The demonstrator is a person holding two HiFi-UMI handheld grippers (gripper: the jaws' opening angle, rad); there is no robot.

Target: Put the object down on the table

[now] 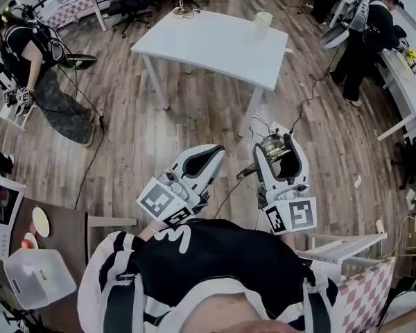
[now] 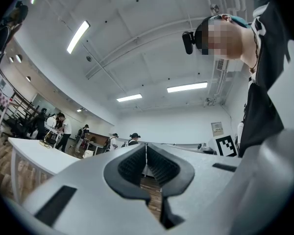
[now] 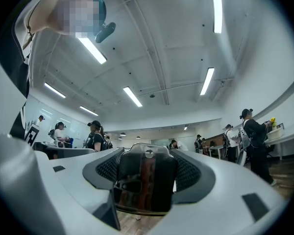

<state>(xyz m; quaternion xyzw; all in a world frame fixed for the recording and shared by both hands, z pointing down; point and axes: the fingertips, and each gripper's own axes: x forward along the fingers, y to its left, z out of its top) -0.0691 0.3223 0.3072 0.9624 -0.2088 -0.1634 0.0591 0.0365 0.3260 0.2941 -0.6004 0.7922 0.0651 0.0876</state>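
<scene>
Seen in the head view, both grippers are held close to my chest, above the wooden floor. My right gripper is shut on a shiny metal cup-like object whose handle sticks out to the left. In the right gripper view the same metal object fills the gap between the pads of the right gripper. My left gripper is shut with nothing in it, and the left gripper view shows the pads of the left gripper meeting. The white table stands some way ahead.
A pale cup and a small corded item stand on the white table. A person stands at left, another at right. A brown table with a white container is near left; a white rack near right.
</scene>
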